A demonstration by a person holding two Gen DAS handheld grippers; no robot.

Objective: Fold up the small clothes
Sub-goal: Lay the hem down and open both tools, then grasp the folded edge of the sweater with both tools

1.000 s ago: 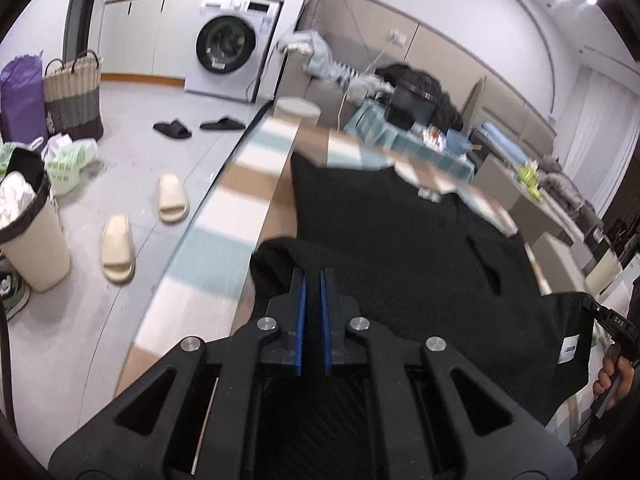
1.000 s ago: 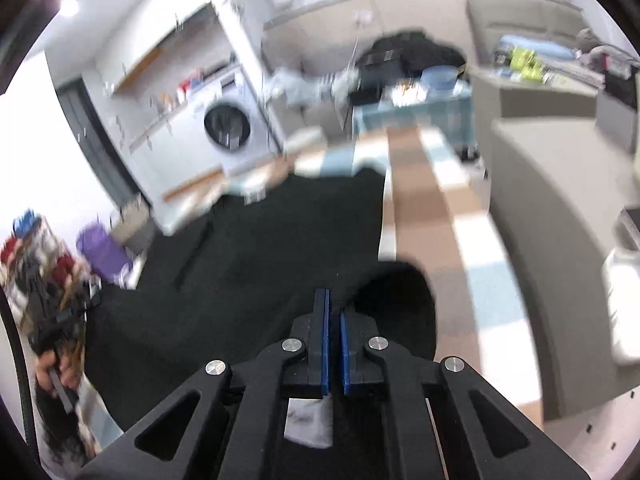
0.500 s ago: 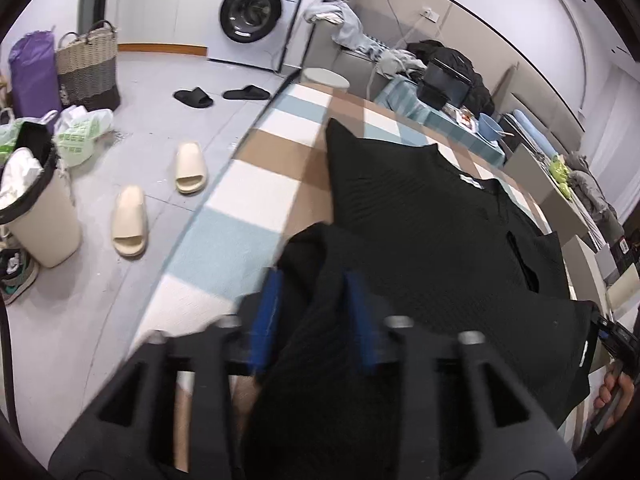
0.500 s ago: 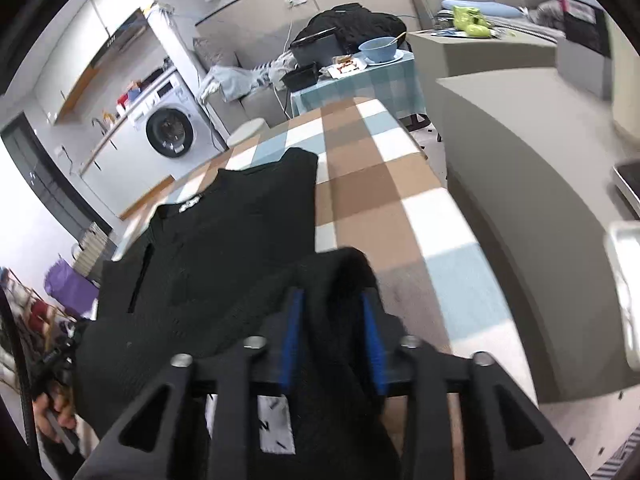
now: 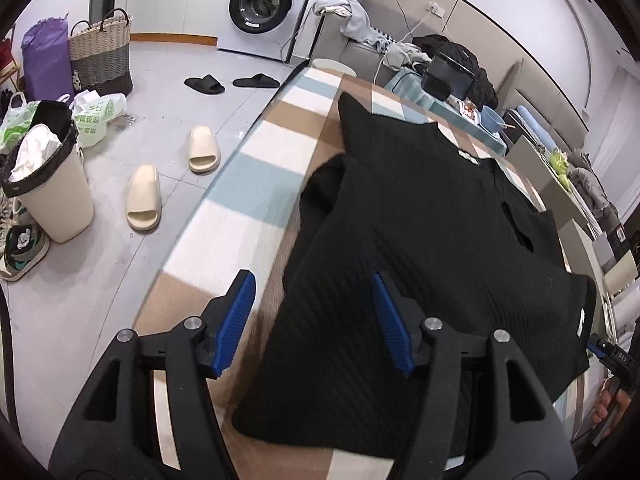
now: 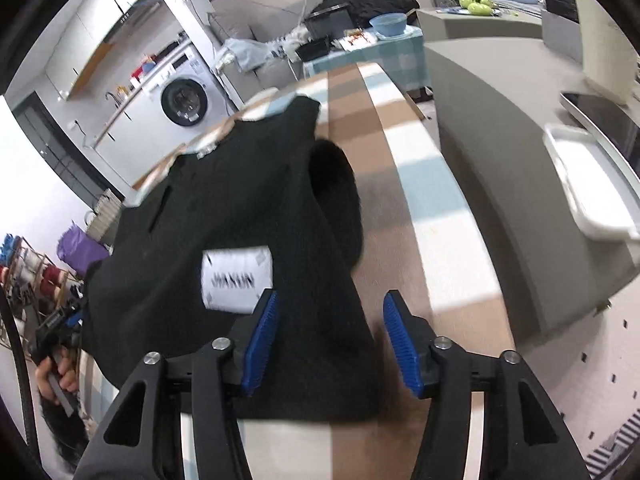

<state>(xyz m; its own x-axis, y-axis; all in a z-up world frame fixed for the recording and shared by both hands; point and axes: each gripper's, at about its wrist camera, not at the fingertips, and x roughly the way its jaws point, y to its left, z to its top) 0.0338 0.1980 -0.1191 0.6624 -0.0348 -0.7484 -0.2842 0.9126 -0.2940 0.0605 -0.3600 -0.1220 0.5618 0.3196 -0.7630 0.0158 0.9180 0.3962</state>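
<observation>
Hem of our black ribbed knit top (image 5: 420, 216) lies doubled over on the checked counter (image 5: 256, 184); both tongs, left (image 5: 312, 320) and right (image 6: 328, 340), are opening, pads clear of the cloth between them; sleeves and further folds remain.

The black garment (image 5: 420, 248) hides the checked table (image 5: 224, 236) beneath; its white label (image 6: 236, 280) is blurred, and its near hem is hidden behind the hand-held gripper bodies.

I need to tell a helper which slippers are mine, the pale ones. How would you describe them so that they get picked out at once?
Start at the washing machine at the back of the room and follow the grey floor toward the checked table. Beside its edge lie the cream slippers, thick-soled and apart from each other. The black pair lies nearer the machine and looks flatter.
</observation>
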